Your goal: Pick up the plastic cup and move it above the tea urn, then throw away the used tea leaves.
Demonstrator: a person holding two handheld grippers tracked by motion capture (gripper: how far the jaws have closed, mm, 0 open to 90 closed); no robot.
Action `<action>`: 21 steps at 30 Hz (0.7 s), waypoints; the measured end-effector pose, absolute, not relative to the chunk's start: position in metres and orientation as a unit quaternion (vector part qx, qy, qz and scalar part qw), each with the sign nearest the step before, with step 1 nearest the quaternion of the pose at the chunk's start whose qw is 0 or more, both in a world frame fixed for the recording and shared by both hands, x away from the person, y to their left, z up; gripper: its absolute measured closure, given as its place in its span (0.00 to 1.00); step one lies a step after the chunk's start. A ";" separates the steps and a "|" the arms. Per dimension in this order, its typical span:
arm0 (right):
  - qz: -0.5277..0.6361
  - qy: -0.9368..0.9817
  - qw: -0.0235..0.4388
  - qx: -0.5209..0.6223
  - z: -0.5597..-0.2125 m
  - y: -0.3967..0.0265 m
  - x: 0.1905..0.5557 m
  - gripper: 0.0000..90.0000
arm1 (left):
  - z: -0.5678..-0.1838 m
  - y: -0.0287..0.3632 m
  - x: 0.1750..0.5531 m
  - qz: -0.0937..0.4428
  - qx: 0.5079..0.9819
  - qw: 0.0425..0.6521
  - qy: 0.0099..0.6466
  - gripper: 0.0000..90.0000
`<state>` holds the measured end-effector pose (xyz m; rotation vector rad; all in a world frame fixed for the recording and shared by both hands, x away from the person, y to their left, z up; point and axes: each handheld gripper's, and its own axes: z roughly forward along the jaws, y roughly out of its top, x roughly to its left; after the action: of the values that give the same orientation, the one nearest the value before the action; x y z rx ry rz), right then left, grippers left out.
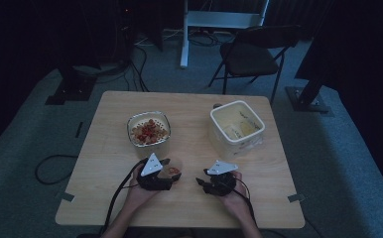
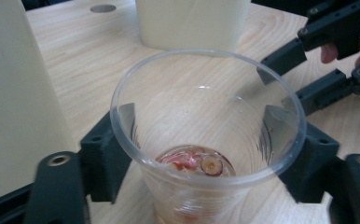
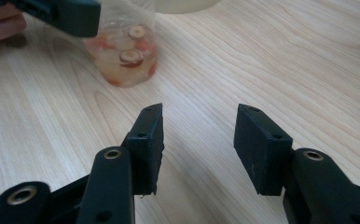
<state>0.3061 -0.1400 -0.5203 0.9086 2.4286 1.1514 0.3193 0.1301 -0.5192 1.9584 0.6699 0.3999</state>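
A clear plastic cup point(image 2: 201, 100) stands on the wooden table point(image 1: 110, 148) with round sliced pieces and reddish bits at its bottom. My left gripper point(image 2: 199, 128) has a jaw on each side of the cup, close to its wall, and the cup looks round and undented. In the high view the cup point(image 1: 175, 172) sits just right of the left gripper point(image 1: 168, 171). My right gripper point(image 3: 199, 135) is open and empty, low over bare wood, pointing toward the cup point(image 3: 124, 51). In the high view the right gripper point(image 1: 200, 182) lies a short way right of the cup.
A glass bowl point(image 1: 130, 124) of red and tan pieces stands behind the left hand. A white square tub point(image 1: 229, 106) with pale contents sits at the back right. A folding chair point(image 1: 251, 52) stands beyond the table's far edge.
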 end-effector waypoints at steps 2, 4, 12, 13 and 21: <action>0.400 0.845 0.151 0.321 -0.521 -0.143 0.306 0.57 | -0.520 0.130 0.321 0.163 0.806 0.495 0.280 0.36; 0.400 0.844 0.152 0.324 -0.522 -0.145 0.306 0.57 | -0.519 0.132 0.321 0.161 0.805 0.496 0.283 0.37; 0.394 0.841 0.153 0.337 -0.528 -0.153 0.308 0.55 | -0.512 0.146 0.319 0.168 0.794 0.506 0.291 0.38; 0.391 0.842 0.153 0.339 -0.529 -0.154 0.308 0.54 | -0.510 0.149 0.318 0.169 0.793 0.507 0.292 0.38; 0.366 0.845 0.160 0.356 -0.538 -0.160 0.313 0.52 | -0.504 0.168 0.312 0.183 0.787 0.505 0.302 0.38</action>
<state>0.3126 -0.1598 -0.5383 1.0164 2.4136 1.0460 0.3117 0.1682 -0.5044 1.8998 0.7299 0.4414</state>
